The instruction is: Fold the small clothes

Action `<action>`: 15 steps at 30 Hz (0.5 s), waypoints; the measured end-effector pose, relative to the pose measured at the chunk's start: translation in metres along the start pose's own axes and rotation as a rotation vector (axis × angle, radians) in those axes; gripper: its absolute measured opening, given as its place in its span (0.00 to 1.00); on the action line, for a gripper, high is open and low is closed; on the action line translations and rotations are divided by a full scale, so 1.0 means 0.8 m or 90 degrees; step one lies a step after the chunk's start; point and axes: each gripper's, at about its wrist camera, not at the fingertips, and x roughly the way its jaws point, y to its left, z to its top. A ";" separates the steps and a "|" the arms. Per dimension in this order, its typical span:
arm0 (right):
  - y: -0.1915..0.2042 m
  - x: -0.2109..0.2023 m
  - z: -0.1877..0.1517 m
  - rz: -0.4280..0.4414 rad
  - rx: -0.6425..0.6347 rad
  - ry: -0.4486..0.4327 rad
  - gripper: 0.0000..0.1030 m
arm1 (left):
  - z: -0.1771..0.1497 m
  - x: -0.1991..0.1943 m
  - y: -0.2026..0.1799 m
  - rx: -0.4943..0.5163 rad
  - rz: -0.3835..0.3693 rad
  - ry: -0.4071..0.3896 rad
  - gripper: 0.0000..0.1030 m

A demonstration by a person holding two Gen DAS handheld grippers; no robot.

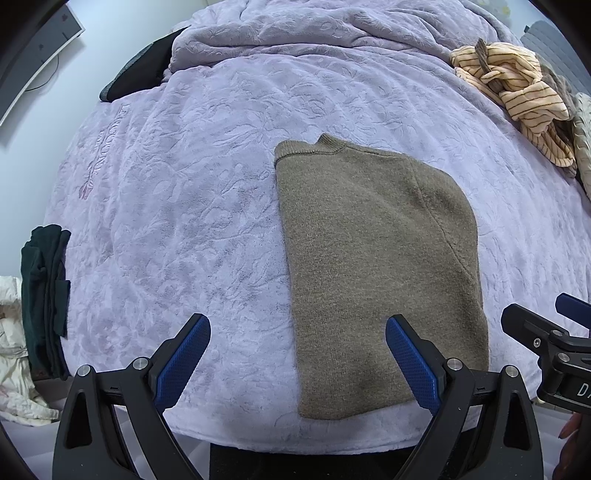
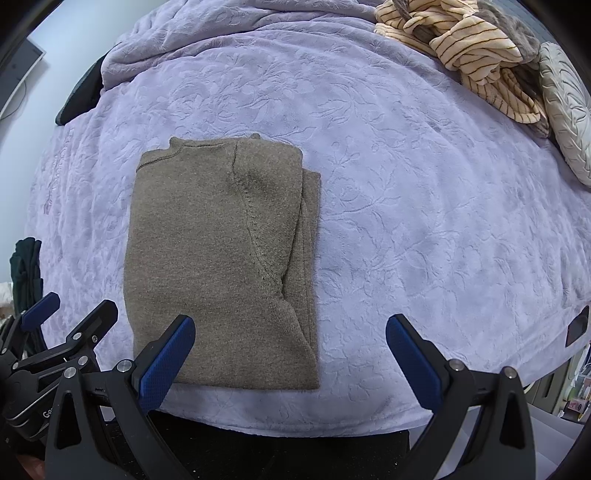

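A small olive-brown knit sweater (image 1: 376, 266) lies flat on the lilac bedspread (image 1: 184, 184), folded lengthwise with its collar at the far end. In the right wrist view the sweater (image 2: 218, 266) shows a sleeve folded over its right side. My left gripper (image 1: 297, 365) hovers open above the sweater's near left corner, nothing between its blue pads. My right gripper (image 2: 290, 363) hangs open over the sweater's near right corner, also holding nothing. Each gripper shows at the edge of the other's view: the right gripper (image 1: 554, 332), the left gripper (image 2: 55, 332).
A crumpled striped cream garment (image 1: 517, 92) lies in a heap at the far right with a pale patterned cushion (image 2: 565, 110) beside it. A folded dark green garment (image 1: 44, 295) sits at the bed's left edge. Bunched lilac blanket (image 1: 314, 29) rises at the back.
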 end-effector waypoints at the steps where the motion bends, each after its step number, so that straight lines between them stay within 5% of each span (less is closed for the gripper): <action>1: 0.000 0.000 0.000 0.000 0.000 0.000 1.00 | 0.000 0.000 0.000 0.000 0.000 0.000 0.94; 15: 0.002 0.000 -0.001 0.000 0.000 0.000 1.00 | 0.001 0.000 0.000 0.000 0.000 0.001 0.93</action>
